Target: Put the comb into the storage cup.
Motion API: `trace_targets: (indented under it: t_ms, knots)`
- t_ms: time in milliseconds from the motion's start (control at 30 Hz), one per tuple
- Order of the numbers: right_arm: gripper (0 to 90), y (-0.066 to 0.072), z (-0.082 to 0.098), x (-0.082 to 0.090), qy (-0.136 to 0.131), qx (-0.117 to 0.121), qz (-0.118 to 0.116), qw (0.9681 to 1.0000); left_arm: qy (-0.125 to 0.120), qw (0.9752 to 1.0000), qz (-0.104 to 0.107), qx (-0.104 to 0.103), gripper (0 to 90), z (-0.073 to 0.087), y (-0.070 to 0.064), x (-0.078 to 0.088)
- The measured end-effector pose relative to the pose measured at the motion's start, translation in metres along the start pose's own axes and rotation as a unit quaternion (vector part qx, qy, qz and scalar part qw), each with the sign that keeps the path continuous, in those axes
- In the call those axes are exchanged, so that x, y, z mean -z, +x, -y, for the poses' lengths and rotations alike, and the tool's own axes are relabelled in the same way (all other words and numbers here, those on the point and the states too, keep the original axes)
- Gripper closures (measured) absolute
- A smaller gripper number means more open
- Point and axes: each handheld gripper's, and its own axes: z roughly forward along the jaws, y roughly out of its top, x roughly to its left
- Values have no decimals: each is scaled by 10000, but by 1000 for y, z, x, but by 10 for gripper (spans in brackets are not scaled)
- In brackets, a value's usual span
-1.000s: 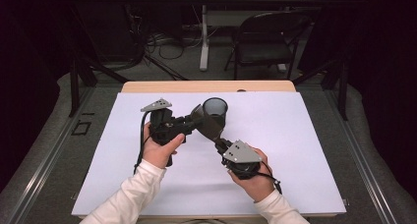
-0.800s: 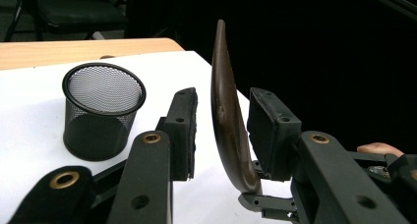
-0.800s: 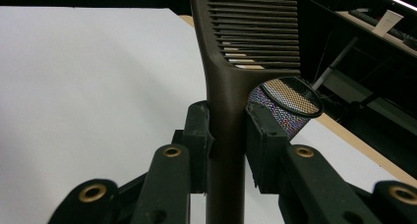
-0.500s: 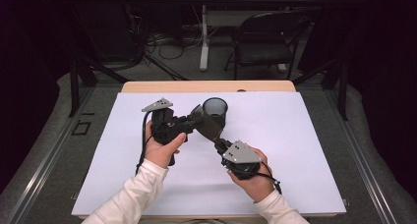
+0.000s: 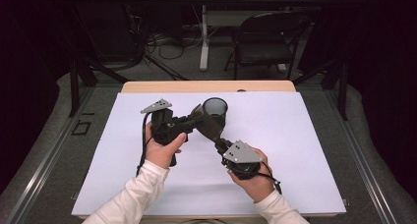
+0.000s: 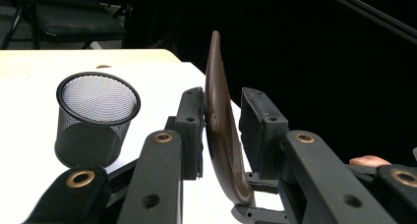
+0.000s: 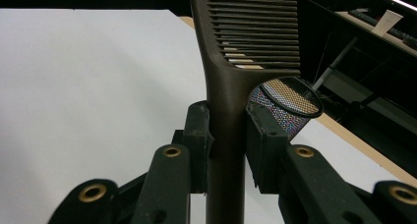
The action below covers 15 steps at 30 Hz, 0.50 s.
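Comb [image 7: 231, 81]: brown, long handle, held above the white table [image 5: 305, 150], just in front of the mesh cup [image 5: 215, 113].

Right gripper [image 7: 228, 130]: clamped tight on the comb's handle, one pad on each side, teeth pointing away from the camera.

Left gripper [image 6: 221, 130]: jaws have just been closing, with the comb's edge between them; the left pad touches the comb, while a gap shows at the right pad.

Mesh cup: black, upright on the table, near its far edge.
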Motion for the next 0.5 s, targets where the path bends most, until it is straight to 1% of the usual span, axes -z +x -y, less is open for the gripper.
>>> trace_targets:
  t_ms: [167, 267, 333, 500]
  knots:
    - [727, -1, 0, 0, 6, -62, -37, 10000, -63, 10000, 21, 61, 730, 0, 1, 2]
    - [728, -2, 1, -1, 6, -91, -48, 9999, -83, 9999, -4, 72, 739, 0, 1, 2]
    - [728, -2, 1, -1, 6, -105, -51, 9999, -106, 9999, 5, 122, 743, 1, 2, 3]
    - [728, -3, 1, -1, 4, -120, -41, 9999, -112, 9996, 91, 232, 763, 0, 3, 4]
